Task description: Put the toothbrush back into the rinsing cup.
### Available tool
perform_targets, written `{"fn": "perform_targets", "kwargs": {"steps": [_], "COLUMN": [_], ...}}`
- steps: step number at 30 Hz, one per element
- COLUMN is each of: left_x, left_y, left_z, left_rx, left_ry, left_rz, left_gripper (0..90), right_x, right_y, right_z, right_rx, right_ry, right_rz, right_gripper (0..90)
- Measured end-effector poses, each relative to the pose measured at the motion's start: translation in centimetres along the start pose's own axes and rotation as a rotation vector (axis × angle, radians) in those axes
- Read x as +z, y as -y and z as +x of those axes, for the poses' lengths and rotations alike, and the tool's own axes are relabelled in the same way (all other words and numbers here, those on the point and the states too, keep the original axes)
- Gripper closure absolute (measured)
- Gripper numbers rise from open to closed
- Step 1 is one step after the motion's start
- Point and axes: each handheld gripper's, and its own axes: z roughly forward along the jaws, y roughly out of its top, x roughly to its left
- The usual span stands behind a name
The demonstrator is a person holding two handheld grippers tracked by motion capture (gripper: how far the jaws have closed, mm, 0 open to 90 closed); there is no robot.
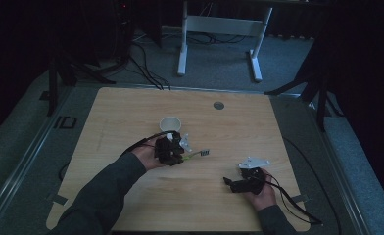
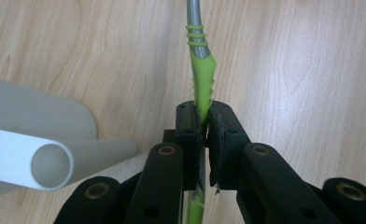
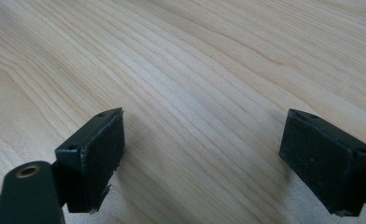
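Left gripper [image 2: 204, 135] clenched on slim toothbrush with lime-green rubbery grip and grey shaft [image 2: 200, 70], head pointing to three o'clock over pale wooden table [image 1: 131, 112]. Light, stiff, probably non-slip at ribbed grip: best hold. White paper cup [image 1: 170, 124] at twelve o'clock. Right gripper [image 3: 204, 158] released, idle.

Overhead and close views, shared table [image 1: 131, 107]

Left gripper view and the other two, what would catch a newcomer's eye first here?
First the bright green toothbrush, its handle clamped between the jaws of the left gripper and its head pointing right in the high view. Next the white cup, upright on the wooden table just beyond that gripper. The right gripper sits near the table's front right with its jaws wide apart over bare wood.
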Motion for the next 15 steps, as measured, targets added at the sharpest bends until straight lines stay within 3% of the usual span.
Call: {"fn": "perform_targets", "kwargs": {"steps": [15], "left_x": [-0.44], "left_y": [-0.02], "left_z": [0.20], "left_rx": [-0.018], "left_ry": [-0.015], "left_rz": [-0.038], "left_gripper": [83.5], "right_x": [0.00], "right_y": [0.00], "right_z": [-0.01], "right_rx": [-0.001], "right_ry": [0.000], "right_rz": [0.001], "right_gripper": [13.5]}}
